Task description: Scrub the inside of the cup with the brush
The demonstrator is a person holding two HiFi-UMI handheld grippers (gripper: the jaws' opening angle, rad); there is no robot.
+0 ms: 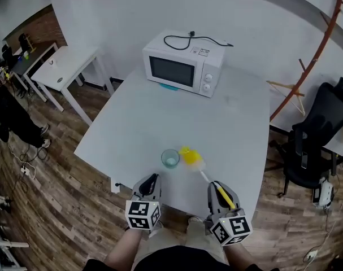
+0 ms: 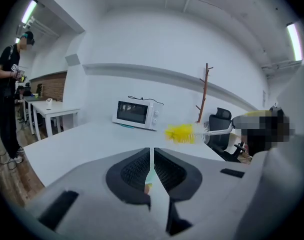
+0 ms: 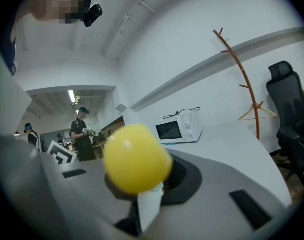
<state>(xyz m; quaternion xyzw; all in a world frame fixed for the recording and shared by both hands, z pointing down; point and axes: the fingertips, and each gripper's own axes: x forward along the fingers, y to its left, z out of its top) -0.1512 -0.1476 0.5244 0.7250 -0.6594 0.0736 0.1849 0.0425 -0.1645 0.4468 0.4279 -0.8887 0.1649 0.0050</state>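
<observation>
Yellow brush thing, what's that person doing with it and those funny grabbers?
A person holds a gripper in each hand at a white table. The right gripper is clamped on the yellow handle of a brush, whose bristly head hangs just beside a small clear cup, not inside it. The left gripper is shut and empty, short of the cup. So the scrubbing has not started. A microwave sits at the far end.
</observation>
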